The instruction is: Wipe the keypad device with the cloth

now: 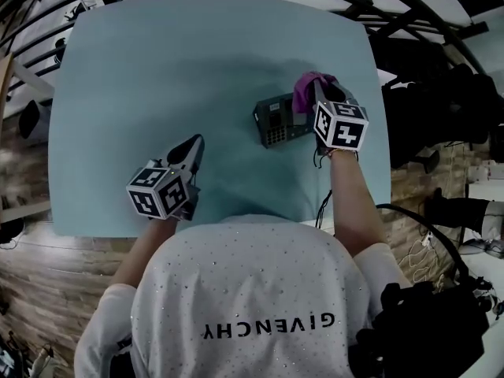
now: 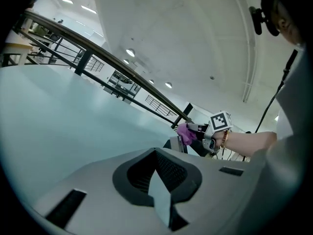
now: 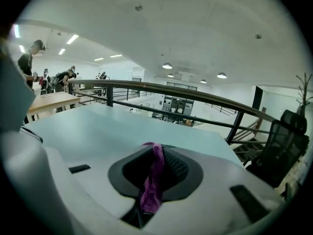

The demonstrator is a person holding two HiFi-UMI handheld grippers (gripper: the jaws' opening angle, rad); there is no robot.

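Table (image 1: 157, 69): the far half and the whole left side are bare, giving free passage there. The only obstacle on the surface is the device (image 1: 272, 120), right of centre.

The device's far right end is occupied by the right gripper (image 1: 319, 89), jaws clamped on the cloth (image 1: 303, 93), so approach from that side is blocked. Its left and near sides are open.

The left gripper (image 1: 191, 146) sits near the front edge, well apart from the device, with bare table between them.

A railing (image 3: 195, 93) runs beyond the far edge. A chair (image 3: 286, 141) stands off the right edge.
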